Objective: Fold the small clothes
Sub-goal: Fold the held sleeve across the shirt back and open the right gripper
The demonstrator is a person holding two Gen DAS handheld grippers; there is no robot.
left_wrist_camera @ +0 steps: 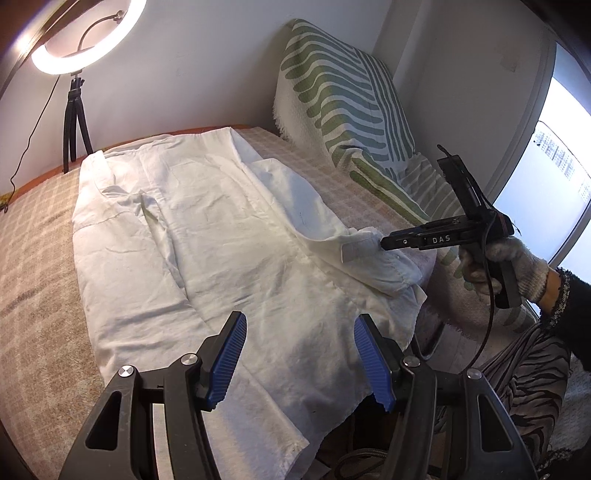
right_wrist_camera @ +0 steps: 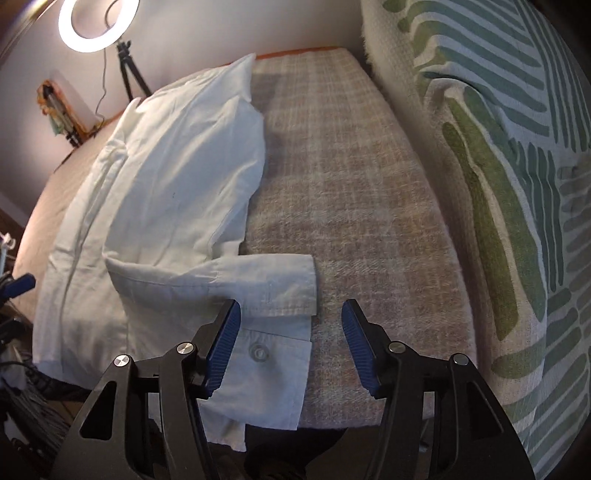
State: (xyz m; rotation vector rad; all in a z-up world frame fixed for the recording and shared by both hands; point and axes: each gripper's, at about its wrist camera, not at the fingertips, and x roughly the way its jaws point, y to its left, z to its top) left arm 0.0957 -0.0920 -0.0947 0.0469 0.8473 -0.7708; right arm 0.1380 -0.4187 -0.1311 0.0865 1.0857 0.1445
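A white shirt [left_wrist_camera: 221, 229] [right_wrist_camera: 177, 177] lies spread on the plaid blanket [left_wrist_camera: 37, 266] [right_wrist_camera: 351, 184]. My left gripper [left_wrist_camera: 300, 321] hovers open over the shirt's near edge with nothing between its blue pads. One sleeve is folded across the shirt's right side, and its cuff [left_wrist_camera: 369, 251] [right_wrist_camera: 280, 284] lies flat near the blanket's edge. My right gripper [right_wrist_camera: 290, 306] [left_wrist_camera: 384, 243], held by a gloved hand [left_wrist_camera: 517, 258], stands open just above that cuff. The pads do not press on the cloth. A second cuff with a clear button [right_wrist_camera: 258, 350] lies under its left finger.
A lit ring light [left_wrist_camera: 74, 48] [right_wrist_camera: 98, 26] on a tripod stands at the far left corner. A green-striped throw [left_wrist_camera: 347, 103] [right_wrist_camera: 498, 147] covers a cushion along the right side. A bright window [left_wrist_camera: 554, 166] is at the right. Cables hang below the near left edge [right_wrist_camera: 33, 406].
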